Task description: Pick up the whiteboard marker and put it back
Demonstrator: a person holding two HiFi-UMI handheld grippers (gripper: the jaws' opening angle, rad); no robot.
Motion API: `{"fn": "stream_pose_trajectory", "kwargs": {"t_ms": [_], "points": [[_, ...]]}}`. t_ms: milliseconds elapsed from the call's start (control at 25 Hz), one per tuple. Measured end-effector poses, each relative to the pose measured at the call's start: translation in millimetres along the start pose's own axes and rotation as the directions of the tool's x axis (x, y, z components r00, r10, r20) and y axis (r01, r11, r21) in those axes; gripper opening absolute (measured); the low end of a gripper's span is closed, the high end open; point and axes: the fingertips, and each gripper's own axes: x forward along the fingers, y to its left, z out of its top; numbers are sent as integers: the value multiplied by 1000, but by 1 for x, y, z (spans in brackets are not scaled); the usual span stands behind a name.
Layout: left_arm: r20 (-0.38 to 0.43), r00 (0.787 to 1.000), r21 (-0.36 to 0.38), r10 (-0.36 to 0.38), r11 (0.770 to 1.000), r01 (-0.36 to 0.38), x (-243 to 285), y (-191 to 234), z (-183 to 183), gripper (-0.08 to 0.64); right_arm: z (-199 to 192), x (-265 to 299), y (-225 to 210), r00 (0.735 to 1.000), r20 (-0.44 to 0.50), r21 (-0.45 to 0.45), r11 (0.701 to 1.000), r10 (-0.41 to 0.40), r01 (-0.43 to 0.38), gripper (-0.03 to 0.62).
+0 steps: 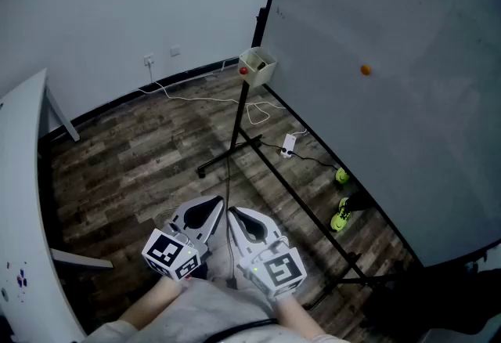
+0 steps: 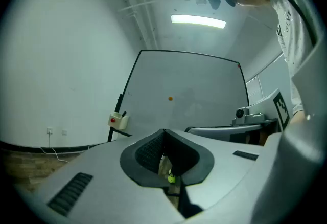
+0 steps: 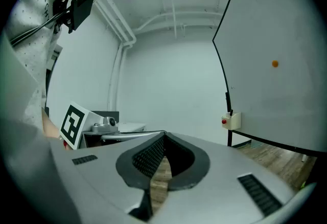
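A cream holder box (image 1: 257, 66) with a red button hangs at the left edge of the whiteboard (image 1: 391, 59). A dark marker (image 2: 123, 114) pokes up out of this box (image 2: 118, 120) in the left gripper view. The right gripper view shows it as a dark tip (image 3: 230, 112) above the box (image 3: 231, 120). In the head view I cannot pick the marker out. My left gripper (image 1: 220, 200) and right gripper (image 1: 232, 211) are held low and close to my body, side by side. Both are shut with nothing in them, far from the box.
The whiteboard stand's black legs (image 1: 235, 149) cross the wooden floor ahead. A power strip (image 1: 288, 144) and white cables lie by them. Green-yellow shoes (image 1: 340, 214) show under the board. An orange magnet (image 1: 365, 70) sits on the board. A white table (image 1: 23, 177) is at the left.
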Motion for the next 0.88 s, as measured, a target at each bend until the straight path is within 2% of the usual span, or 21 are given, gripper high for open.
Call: {"fn": "stream_pose_trajectory", "kwargs": {"t_ms": [200,360,560,880], "points": [[-2,1000,6,-2,1000,2,19,26,0,15,-6,22,-26,999,-15,-13,999,-49,49,20],[-11,1000,-6,-18,1000,18,37,53,4,15,4,45,-49,995,16,-39,995,-95,96,20],[-25,996,-10,-90,996,90,72,83,15,15,10,79,-79,989,-4,-18,989,-148,148,20],[-46,983,-14,-180,984,180,121,137,29,15,21,131,-125,963,28,-9,964,-266,267,20]]}}
